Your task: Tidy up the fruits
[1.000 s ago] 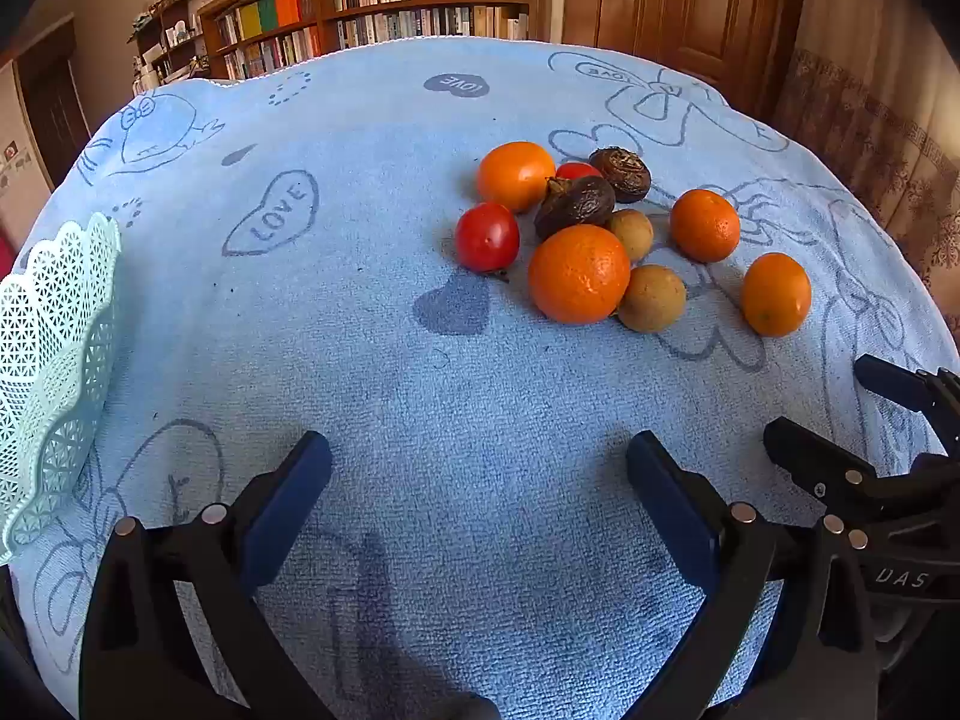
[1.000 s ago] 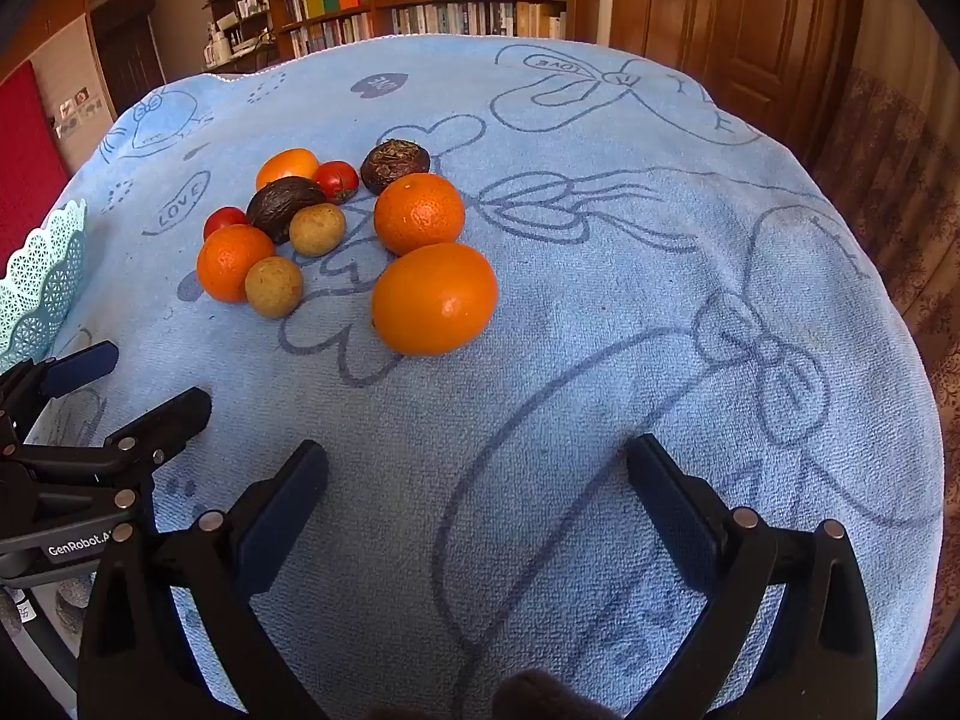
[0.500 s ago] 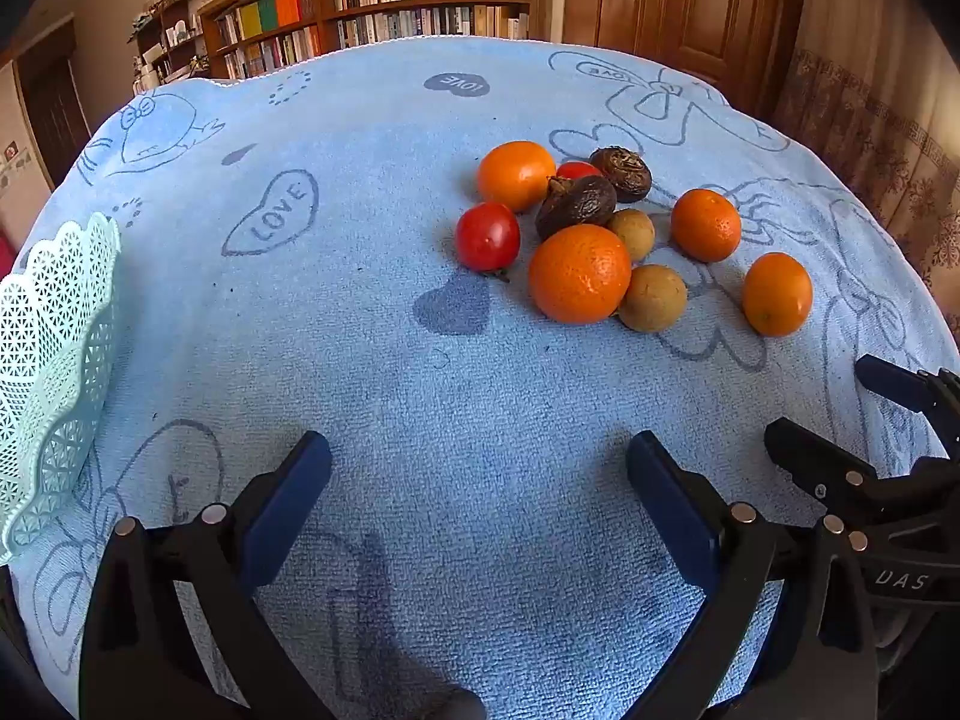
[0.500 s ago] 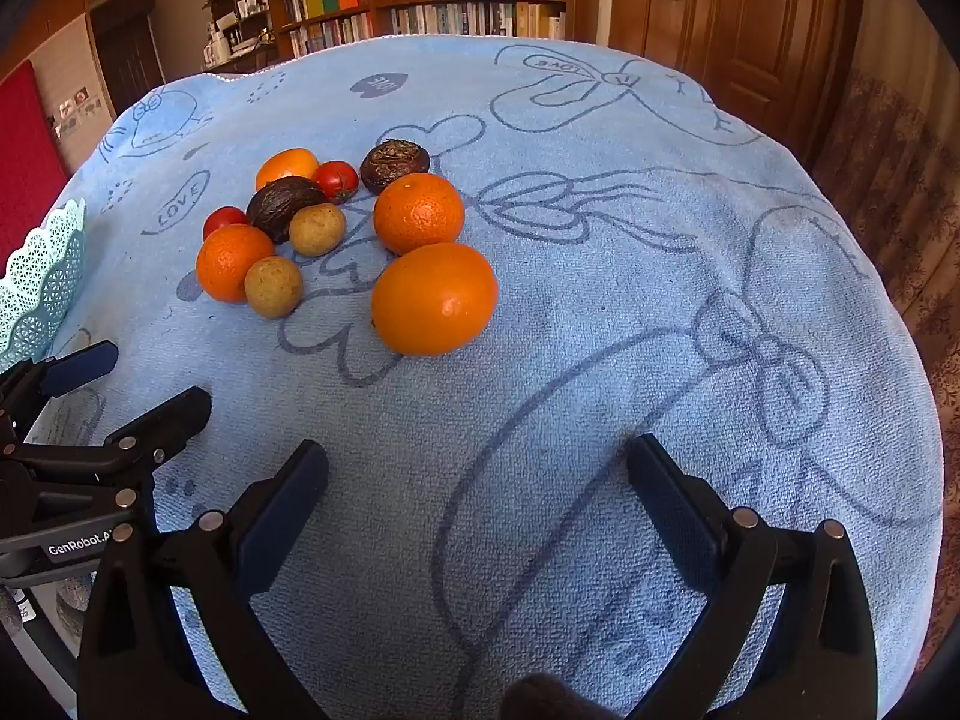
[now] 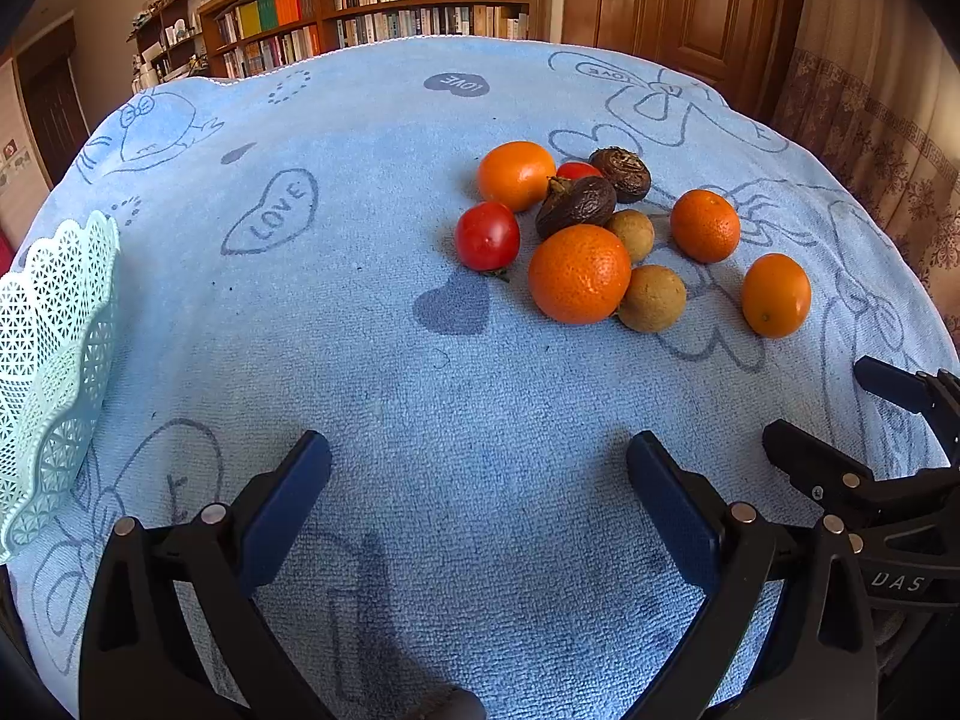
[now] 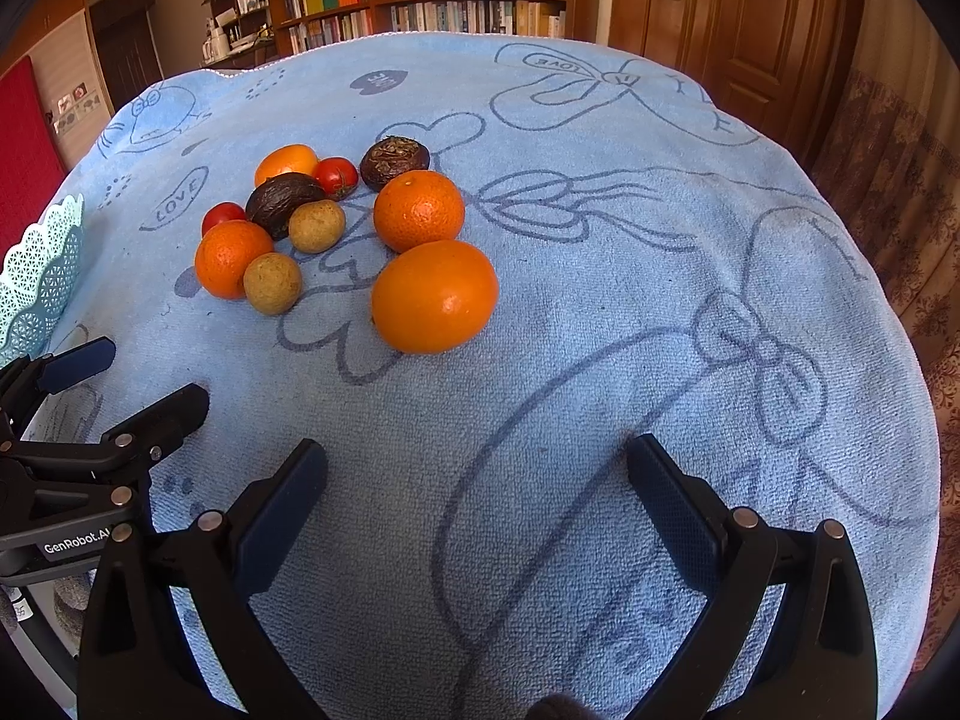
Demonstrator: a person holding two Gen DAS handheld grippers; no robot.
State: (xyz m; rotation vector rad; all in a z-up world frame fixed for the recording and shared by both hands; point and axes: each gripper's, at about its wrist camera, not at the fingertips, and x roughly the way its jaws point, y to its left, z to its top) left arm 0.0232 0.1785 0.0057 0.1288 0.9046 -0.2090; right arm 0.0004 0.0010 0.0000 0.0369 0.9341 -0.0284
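The large smooth orange fruit [image 6: 434,296] lies on the blue towel-covered surface [image 6: 600,360], ahead and slightly left of the right gripper [image 6: 477,501], the nearer one (jaws spread, empty); the left gripper [image 5: 480,501] is likewise spread, beside the pale green lattice basket [image 5: 48,372].

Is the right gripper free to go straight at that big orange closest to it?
Probably yes. The right gripper is open and empty, and only bare blue towel lies between it and the nearest orange, which sits apart on the pile's near edge.
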